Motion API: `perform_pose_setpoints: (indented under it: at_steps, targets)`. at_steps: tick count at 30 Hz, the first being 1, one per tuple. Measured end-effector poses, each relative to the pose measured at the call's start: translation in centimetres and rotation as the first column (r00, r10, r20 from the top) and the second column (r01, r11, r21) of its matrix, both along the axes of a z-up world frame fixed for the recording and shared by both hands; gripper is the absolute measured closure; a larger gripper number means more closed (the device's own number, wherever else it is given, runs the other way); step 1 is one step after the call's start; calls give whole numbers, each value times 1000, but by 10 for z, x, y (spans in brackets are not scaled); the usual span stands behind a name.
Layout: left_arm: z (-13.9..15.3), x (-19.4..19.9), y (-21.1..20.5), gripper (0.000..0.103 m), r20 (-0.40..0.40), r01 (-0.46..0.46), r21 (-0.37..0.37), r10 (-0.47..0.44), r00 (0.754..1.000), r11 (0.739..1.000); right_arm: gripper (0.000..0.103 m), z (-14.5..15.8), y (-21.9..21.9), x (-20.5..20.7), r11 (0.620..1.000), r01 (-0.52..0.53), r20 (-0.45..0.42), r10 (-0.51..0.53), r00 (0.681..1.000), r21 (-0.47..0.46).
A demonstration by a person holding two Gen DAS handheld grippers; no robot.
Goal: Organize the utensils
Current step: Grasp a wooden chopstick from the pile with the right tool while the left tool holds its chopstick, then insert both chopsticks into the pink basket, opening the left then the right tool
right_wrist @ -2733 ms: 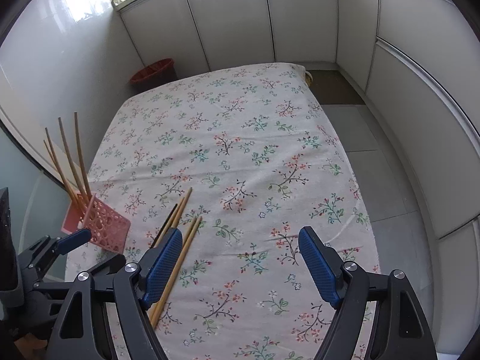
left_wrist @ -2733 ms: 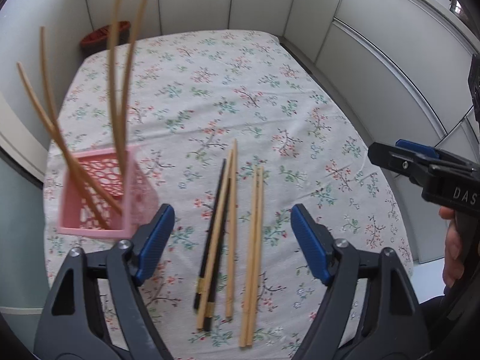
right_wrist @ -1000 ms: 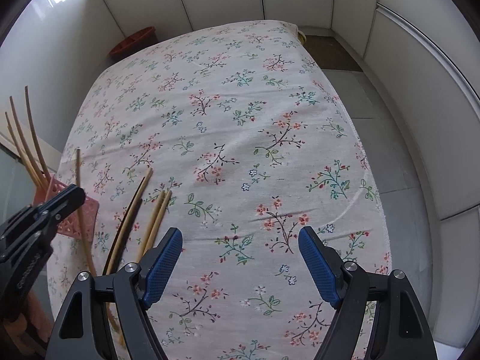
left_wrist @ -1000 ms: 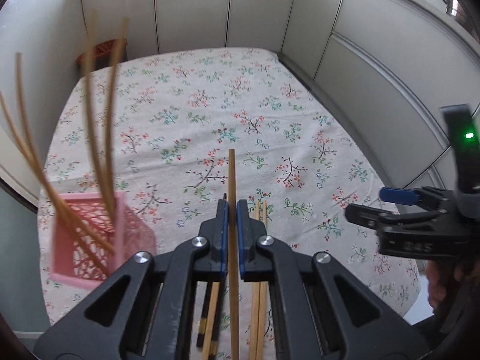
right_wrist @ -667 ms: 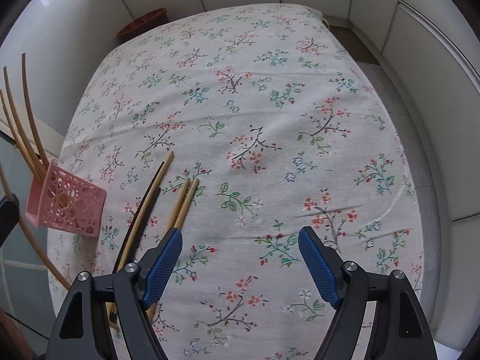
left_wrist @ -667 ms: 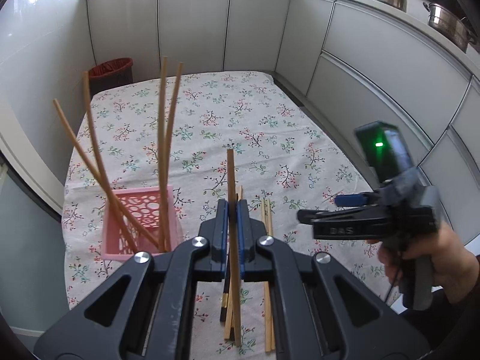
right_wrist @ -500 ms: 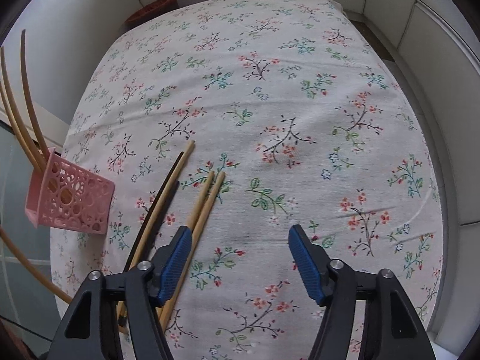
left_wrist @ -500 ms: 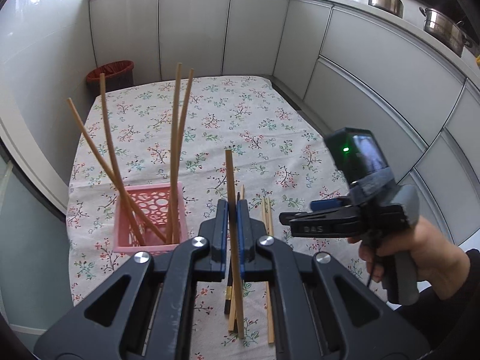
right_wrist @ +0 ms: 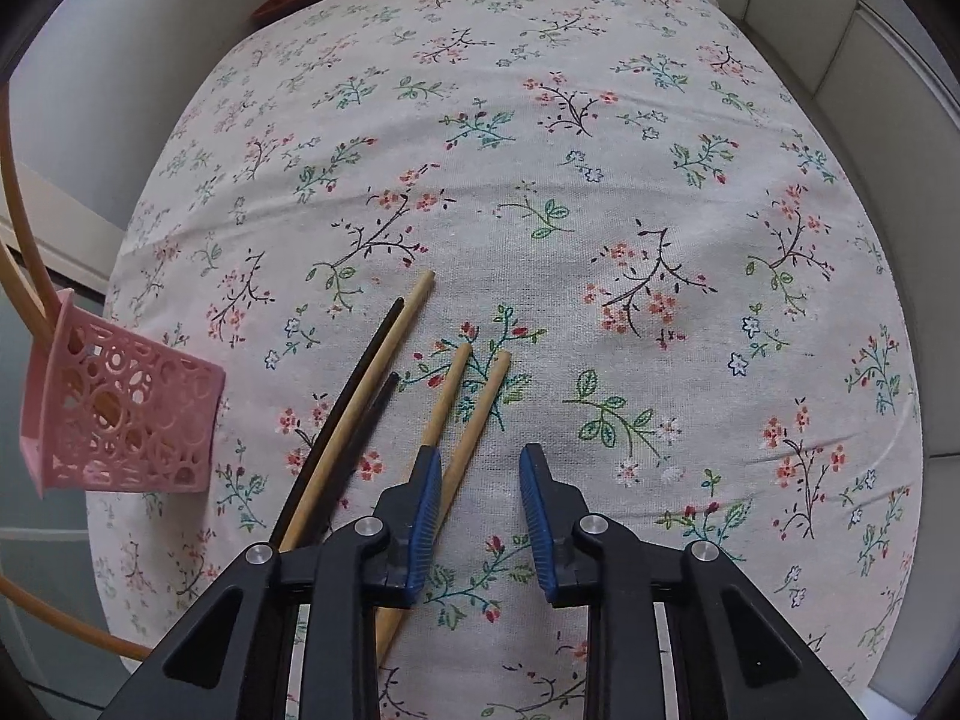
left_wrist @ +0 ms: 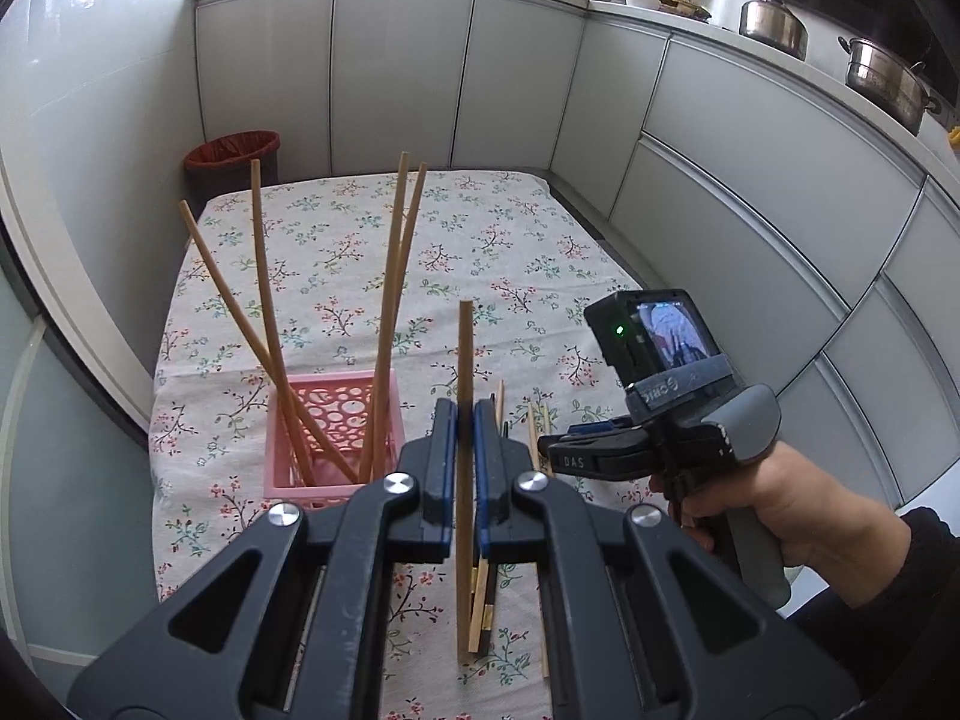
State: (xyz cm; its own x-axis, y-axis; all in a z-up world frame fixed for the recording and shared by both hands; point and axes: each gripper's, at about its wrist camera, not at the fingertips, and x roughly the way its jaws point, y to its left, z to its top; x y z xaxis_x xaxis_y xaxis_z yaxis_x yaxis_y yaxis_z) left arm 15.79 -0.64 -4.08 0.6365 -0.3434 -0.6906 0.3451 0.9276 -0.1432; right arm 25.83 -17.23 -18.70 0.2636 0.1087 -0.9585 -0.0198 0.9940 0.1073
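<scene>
Left gripper [left_wrist: 462,468], nearest, clamps one wooden chopstick [left_wrist: 464,372] upright above the floral tablecloth [left_wrist: 498,252]. Right gripper [right_wrist: 477,516], jaws closing, points down over a pair of light chopsticks [right_wrist: 480,414] lying on the cloth; one lies between the pads, not yet pressed. Left of these lie two black chopsticks [right_wrist: 360,384] and another wooden one. Beyond, a pink basket [left_wrist: 333,420] holds four chopsticks. A red bin [left_wrist: 231,150] stands behind the table.
</scene>
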Motion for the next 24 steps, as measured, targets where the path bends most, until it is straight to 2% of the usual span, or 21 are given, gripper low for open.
perform_pose_setpoints:
  at_steps: [4, 7, 8, 10, 13, 16, 19, 24]
  targets:
    - [1, -2, 0, 97, 7, -3, 1, 3, 1000, 1000, 79, -2, 15, -1, 995, -31, -26, 28, 999, -96]
    - [3, -4, 0, 97, 16, 2, 6, -2, 1000, 1000, 80, -5, 26, -2, 989, -55, -20, 53, 998, -135]
    - [4, -4, 0, 97, 21, -1, 6, 1, 1000, 1000, 81, -5, 27, -2, 990, -58, -16, 56, 998, -127]
    - [6, -5, 2, 97, 29, -12, 2, 12, 1000, 1000, 92, -5, 22, -2, 996, -45, -10, 45, 999, -74]
    - [11, -9, 5, 97, 47, -31, -4, 31, 998, 1000, 97, -2, 0, -12, 1000, -16, -11, 16, 1000, 7]
    - [16, -14, 7, 97, 65, -48, -12, 48, 997, 999, 97, 13, -18, -20, 1000, 8, 40, -9, 999, 24]
    - [21, -17, 8, 96, 84, -56, -19, 58, 995, 998, 97, 41, -34, -35, 997, 20, 120, -28, 992, 73]
    - [33, -24, 7, 97, 125, -50, -46, 56, 991, 998, 97, 95, -47, -71, 993, 3, 274, -34, 961, 115]
